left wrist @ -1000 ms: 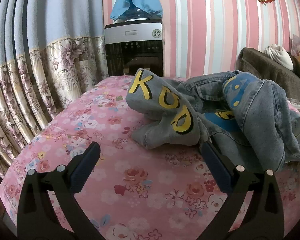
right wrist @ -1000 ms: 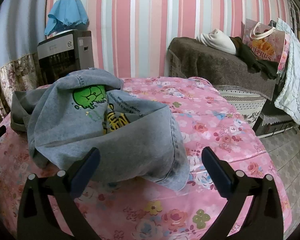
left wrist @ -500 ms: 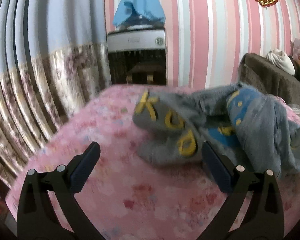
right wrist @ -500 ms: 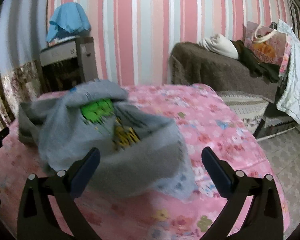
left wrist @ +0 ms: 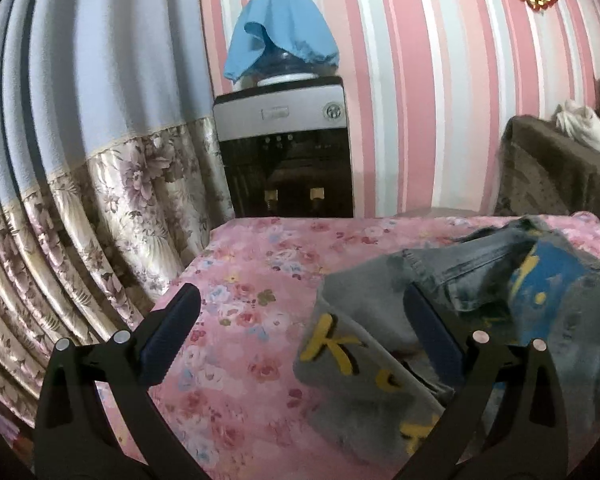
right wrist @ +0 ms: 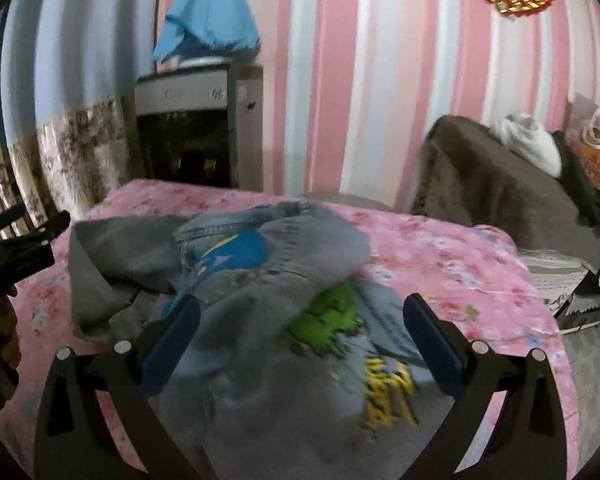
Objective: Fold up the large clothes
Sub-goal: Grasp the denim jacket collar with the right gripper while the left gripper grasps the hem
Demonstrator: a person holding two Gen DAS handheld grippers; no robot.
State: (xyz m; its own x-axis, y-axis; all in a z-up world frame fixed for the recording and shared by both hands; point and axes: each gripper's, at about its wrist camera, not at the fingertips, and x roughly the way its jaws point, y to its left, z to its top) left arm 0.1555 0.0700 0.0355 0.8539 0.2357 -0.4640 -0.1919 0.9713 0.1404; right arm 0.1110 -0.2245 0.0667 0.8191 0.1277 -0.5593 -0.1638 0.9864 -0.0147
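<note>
A crumpled grey denim jacket (left wrist: pixel 480 320) with yellow letters and blue and green patches lies bunched on the pink floral bed (left wrist: pixel 260 280). My left gripper (left wrist: pixel 300 336) is open and empty, hovering over the jacket's left edge. My right gripper (right wrist: pixel 300 336) is open and empty above the jacket (right wrist: pixel 268 312), near its green patch. The left gripper also shows at the left edge of the right wrist view (right wrist: pixel 16 248).
A water dispenser (left wrist: pixel 284 152) with a blue cloth on top stands behind the bed against the striped wall. Floral curtains (left wrist: pixel 80 200) hang at the left. A brown covered sofa (right wrist: pixel 500 184) with bags and cloth stands at the right.
Both grippers have moved forward and up over the jacket, which now sits lower in both views. Both stay open and empty.
</note>
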